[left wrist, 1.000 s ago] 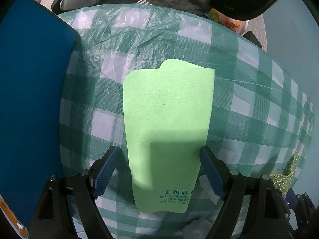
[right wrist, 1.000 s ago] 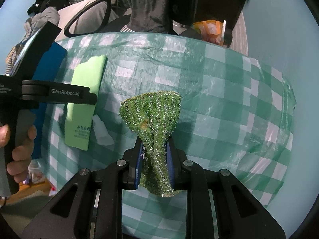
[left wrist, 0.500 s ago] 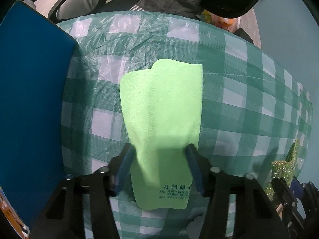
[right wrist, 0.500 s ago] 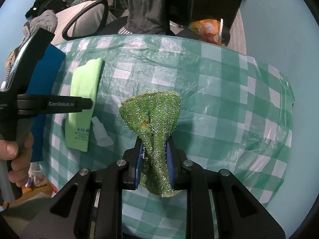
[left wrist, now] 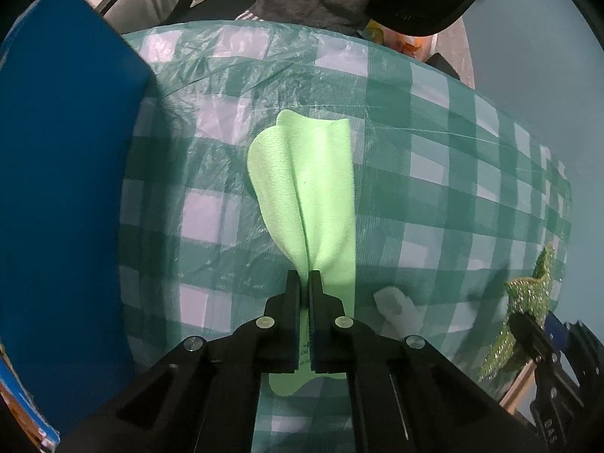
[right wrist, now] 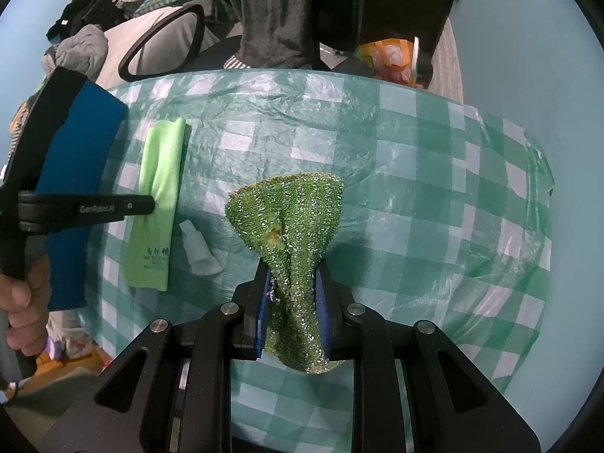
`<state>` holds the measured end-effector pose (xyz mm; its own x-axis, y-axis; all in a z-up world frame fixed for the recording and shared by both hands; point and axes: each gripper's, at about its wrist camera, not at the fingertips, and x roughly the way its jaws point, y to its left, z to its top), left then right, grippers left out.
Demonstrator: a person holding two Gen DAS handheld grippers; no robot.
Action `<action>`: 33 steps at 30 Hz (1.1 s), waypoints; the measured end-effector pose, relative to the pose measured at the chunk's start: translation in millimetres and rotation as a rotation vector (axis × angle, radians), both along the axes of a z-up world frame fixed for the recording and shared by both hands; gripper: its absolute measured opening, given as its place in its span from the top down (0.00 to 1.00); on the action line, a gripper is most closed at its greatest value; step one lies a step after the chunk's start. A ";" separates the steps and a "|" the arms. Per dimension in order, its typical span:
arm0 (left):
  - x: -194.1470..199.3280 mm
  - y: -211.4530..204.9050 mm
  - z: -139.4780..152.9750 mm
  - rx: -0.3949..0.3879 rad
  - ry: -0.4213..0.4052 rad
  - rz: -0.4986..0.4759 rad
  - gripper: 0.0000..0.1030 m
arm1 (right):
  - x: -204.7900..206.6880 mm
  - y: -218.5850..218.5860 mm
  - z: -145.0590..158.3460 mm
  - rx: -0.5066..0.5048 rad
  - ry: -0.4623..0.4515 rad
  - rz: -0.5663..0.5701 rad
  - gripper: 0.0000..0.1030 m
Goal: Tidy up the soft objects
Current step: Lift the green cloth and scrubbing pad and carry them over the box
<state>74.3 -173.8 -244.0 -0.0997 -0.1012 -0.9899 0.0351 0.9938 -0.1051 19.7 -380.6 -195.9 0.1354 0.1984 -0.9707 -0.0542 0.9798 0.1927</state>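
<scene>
Both tongs clamped: left tongs (left wrist: pixel 305 283) pinching lime cloth (left wrist: pixel 313 188), right tongs (right wrist: pixel 292 290) gripping glittery cloth (right wrist: pixel 290 211).

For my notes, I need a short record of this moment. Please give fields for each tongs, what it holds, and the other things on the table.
left tongs: shut on light green cloth, pinched into a fold
right tongs: shut on glittery green scrubbing cloth
surface: green checked tablecloth
loose item: small white crumpled piece, beside the light green cloth
left edge: blue board
</scene>
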 end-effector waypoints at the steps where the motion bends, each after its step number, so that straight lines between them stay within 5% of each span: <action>1: -2.2 2.8 2.7 -0.007 -0.004 0.000 0.97 | -0.5 0.2 1.1 0.002 -0.003 0.000 0.80; 18: -23.1 38.5 80.3 -0.089 -0.106 -0.025 0.97 | -4.8 11.7 33.9 0.032 -0.070 0.002 0.80; 33: -29.6 49.0 119.9 -0.072 -0.193 -0.071 0.97 | -0.8 41.1 76.8 0.038 -0.138 0.028 0.80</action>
